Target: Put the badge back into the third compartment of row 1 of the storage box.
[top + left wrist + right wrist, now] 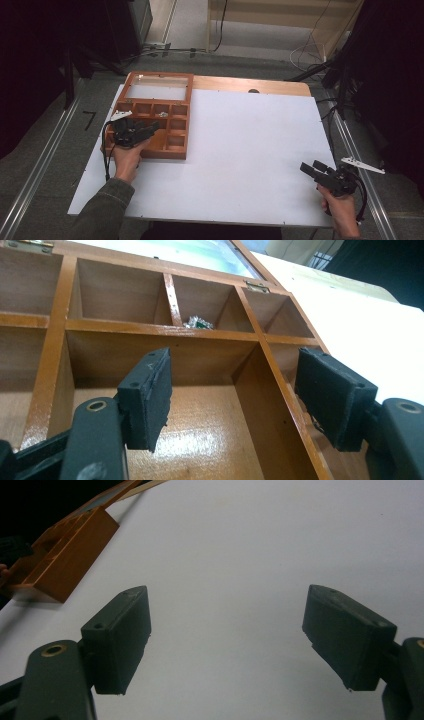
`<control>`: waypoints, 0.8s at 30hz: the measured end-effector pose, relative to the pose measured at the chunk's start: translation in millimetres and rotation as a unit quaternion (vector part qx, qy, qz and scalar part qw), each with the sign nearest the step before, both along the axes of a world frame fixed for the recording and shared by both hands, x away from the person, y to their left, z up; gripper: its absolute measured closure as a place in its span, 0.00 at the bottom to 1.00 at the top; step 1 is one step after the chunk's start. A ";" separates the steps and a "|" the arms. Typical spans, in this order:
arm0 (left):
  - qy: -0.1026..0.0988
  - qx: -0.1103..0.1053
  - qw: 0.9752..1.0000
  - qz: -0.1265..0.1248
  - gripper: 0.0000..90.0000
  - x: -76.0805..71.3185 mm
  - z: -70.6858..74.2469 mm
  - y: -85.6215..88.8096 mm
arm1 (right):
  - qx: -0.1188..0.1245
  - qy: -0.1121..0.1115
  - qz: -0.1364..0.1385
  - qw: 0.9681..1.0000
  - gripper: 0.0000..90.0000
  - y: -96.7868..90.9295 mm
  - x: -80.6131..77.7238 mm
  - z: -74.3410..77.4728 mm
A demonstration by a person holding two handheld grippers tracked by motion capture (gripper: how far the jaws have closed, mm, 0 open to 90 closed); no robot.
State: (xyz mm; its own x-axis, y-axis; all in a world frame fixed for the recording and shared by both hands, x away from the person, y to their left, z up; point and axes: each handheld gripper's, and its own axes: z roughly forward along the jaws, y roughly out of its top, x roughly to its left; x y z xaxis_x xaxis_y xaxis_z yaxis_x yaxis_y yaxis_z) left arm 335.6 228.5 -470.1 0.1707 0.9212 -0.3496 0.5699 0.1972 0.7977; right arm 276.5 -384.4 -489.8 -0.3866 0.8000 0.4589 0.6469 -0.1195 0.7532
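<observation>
Black padded fingers (150, 400) of the left gripper (240, 400) are seen spread apart over a large compartment of the wooden box (170, 330), with nothing gripped between them; one finger is set above the compartment floor at lower left of the left gripper view, the other near the dividing wall at right, and whether that one touches the wall cannot be told. In the high view the left gripper (150, 131) is held at the left of the frame over the box (178, 152), whose glazed lid (158, 86) is laid back toward the upper part of the frame. A small glinting silver-and-green item (196, 322) is lodged in a compartment of the row above; its nature cannot be made out. The right gripper (227, 635) is released as well, its fingers (120, 640) wide apart above the bare white worktop (260, 545), nothing being held. It is seen in the high view at lower right (312, 168), well apart from the box. The box's left compartments are cut off at the left gripper view's edge, and parts of the box are covered by the left hand (127, 157) in the high view.
</observation>
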 end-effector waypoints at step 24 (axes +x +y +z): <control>-0.019 -0.020 0.999 -0.019 0.32 -31.1 -3.0 3.8 | 0.000 0.000 0.000 1.000 0.19 -0.2 -0.1 0.1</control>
State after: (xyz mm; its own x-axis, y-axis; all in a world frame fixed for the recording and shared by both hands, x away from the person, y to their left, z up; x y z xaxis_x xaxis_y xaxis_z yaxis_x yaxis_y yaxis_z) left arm 304.5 232.3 -473.1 0.2182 0.8992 -0.3793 0.5471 0.2092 0.8105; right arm 276.4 -384.6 -489.7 -0.3858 0.7998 0.4599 0.6472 -0.1206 0.7527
